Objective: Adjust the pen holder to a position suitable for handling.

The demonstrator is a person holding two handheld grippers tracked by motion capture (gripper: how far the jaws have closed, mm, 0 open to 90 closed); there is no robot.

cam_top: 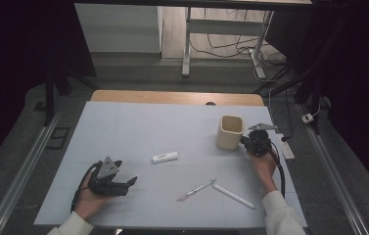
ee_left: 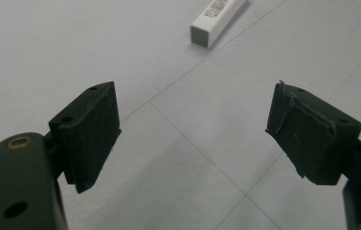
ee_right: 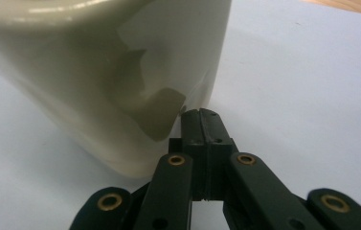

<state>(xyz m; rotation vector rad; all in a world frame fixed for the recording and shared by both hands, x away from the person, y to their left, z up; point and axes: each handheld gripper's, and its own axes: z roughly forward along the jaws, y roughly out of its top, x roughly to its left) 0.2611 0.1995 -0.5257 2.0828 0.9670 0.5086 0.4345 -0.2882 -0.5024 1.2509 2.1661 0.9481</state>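
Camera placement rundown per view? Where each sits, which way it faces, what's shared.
High view: above the person's side, facing forward and down on the table; both forearms, left gripper, right gripper.
Left gripper view: on the left gripper, open jaws over the table, toward the white box.
Right gripper view: on the right gripper, shut, at the cup.
Shared: box and cup in the high view.

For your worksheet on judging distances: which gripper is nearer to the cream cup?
Right. The right gripper sits beside the cream cup, its shut fingers at the cup's wall. The left gripper rests far across the table, open.
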